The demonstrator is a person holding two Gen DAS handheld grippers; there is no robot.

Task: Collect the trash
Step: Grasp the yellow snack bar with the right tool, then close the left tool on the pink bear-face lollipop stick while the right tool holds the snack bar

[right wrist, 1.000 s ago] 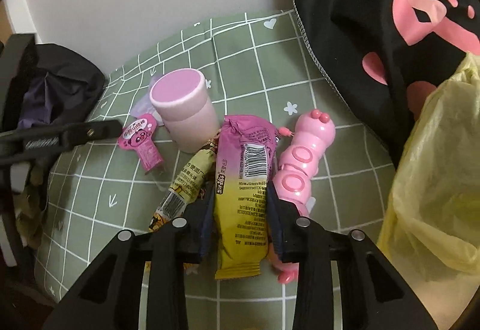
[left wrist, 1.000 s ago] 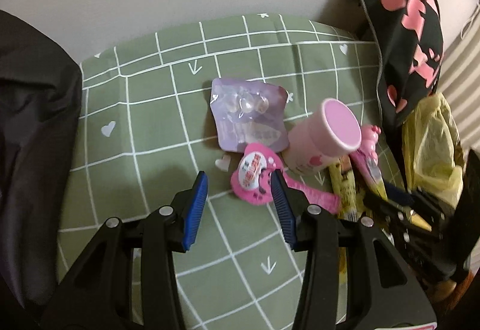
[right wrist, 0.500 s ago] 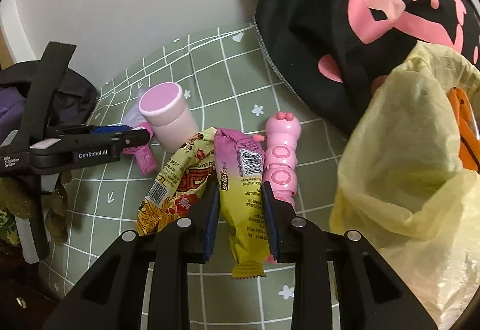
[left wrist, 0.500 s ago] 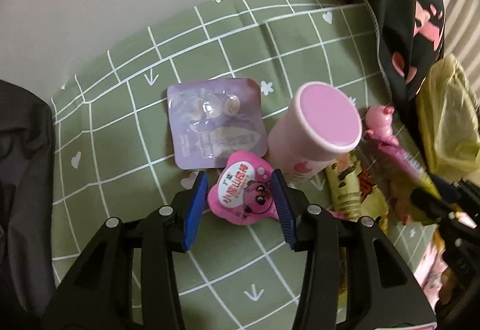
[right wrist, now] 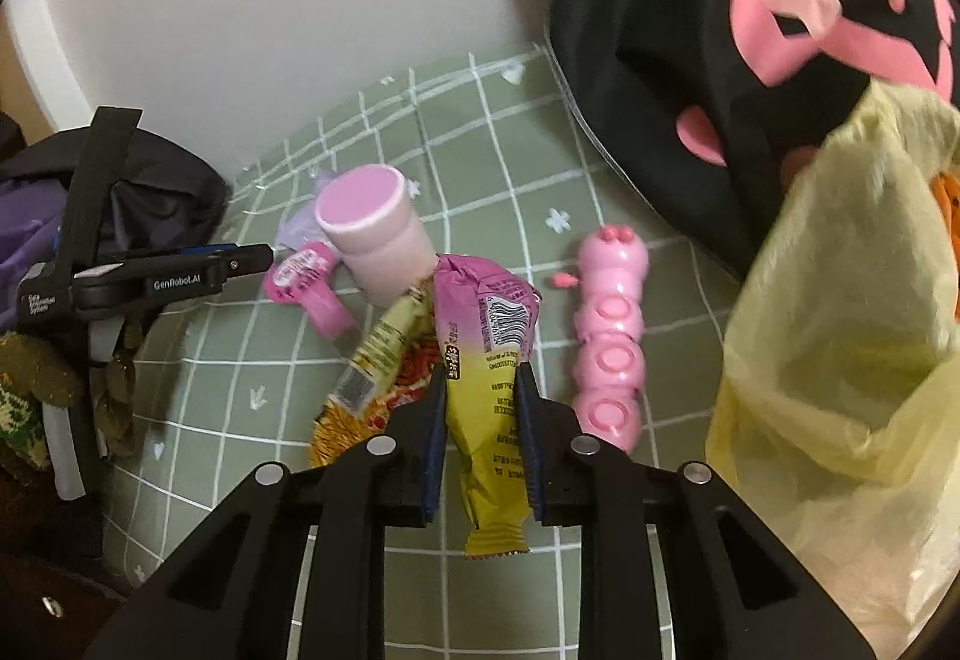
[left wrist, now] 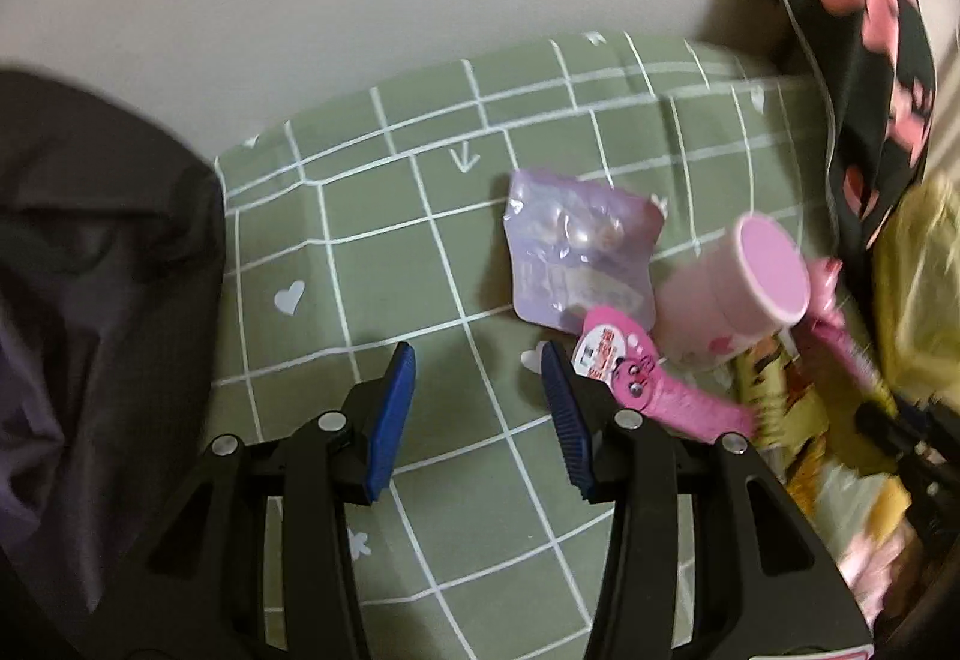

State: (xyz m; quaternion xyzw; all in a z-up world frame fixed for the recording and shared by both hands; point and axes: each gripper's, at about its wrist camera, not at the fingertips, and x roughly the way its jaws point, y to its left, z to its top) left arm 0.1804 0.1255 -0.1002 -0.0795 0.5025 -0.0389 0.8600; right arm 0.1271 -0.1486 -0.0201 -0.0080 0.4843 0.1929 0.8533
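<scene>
We count two snack wrappers on the green grid cloth (right wrist: 480, 132): a crinkly pink-and-yellow wrapper (right wrist: 487, 360) pinched between the fingers of our right gripper (right wrist: 480, 408), and a yellow-red wrapper (right wrist: 366, 378) lying just left of it, plus one purple blister pack (left wrist: 576, 252), one flat pink toy package (left wrist: 636, 378), one round pink cup (right wrist: 375, 234) and one pink plastic caterpillar (right wrist: 609, 336). Our left gripper (left wrist: 477, 408) hangs w/ fingers wide, nothing between them, the pink toy package just right of its right finger. One thin yellow plastic bag (right wrist: 840, 330) gapes at right; contents unclear.
</scene>
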